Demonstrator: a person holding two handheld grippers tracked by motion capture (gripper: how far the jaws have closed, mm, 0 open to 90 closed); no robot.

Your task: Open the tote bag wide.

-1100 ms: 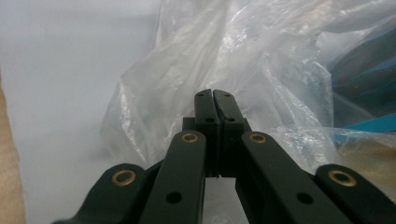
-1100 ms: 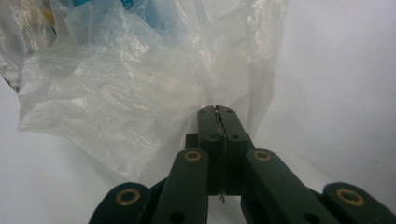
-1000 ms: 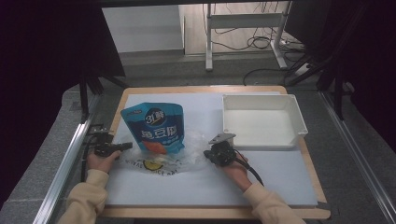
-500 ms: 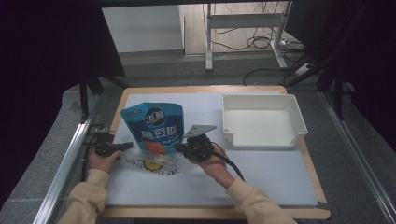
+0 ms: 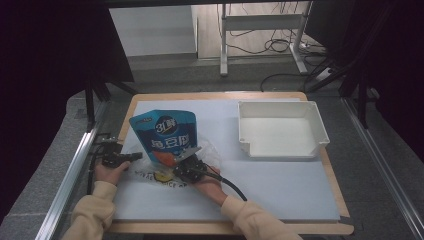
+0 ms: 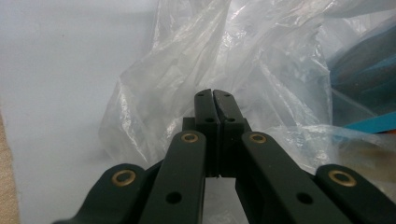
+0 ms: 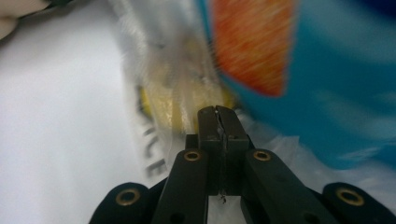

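A blue stand-up pouch (image 5: 162, 134) with white lettering and an orange patch (image 7: 254, 42) stands left of the mat's middle. Its base sits in a crumpled clear plastic bag (image 5: 165, 175) with yellow and black print (image 7: 161, 105). My left gripper (image 5: 136, 156) lies at the bag's left edge; its jaws (image 6: 213, 93) are pressed together and the film (image 6: 187, 70) creases up from their tips. My right gripper (image 5: 176, 171) is at the pouch's lower right, shut (image 7: 216, 109), its tips just before the printed film and the pouch, nothing seen between them.
A white rectangular tray (image 5: 320, 125) stands empty at the back right of the pale blue mat (image 5: 280, 190). The mat lies on a wooden board (image 5: 215, 95) with metal rails on both sides. A cable (image 5: 232, 187) trails from the right gripper.
My right gripper has swept left from beside the tray to the pouch's base and the bag. The left gripper, pouch and tray have kept their places.
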